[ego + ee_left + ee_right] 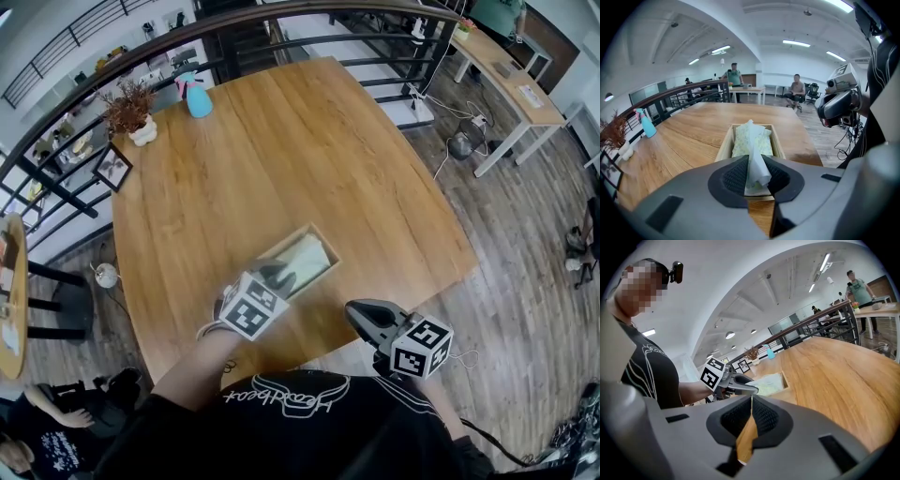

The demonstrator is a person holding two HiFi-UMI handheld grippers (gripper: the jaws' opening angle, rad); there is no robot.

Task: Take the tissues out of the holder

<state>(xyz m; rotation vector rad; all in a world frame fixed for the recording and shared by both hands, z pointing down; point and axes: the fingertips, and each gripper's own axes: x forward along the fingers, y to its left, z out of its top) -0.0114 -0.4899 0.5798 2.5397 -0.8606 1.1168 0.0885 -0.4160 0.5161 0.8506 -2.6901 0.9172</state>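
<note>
A wooden tissue holder [324, 243] lies on the round wooden table [309, 150] near its front edge, with a pale green pack of tissues [304, 259] inside. My left gripper [281, 277] is at the holder's near end. In the left gripper view its jaws [757, 176] are shut on one white tissue [755, 161] that rises out of the pack [752, 138] in the holder [723, 144]. My right gripper [361, 314] hovers off the table's front edge, to the right of the holder. Its jaws [751, 401] are shut with nothing in them. From there I see the left gripper [740, 389] over the holder [785, 379].
A blue spray bottle [197, 98], a potted dry plant [133, 114] and a picture frame [112, 169] stand at the table's far left. A black railing [112, 56] curves behind the table. Desks and people are further back in the room [796, 89].
</note>
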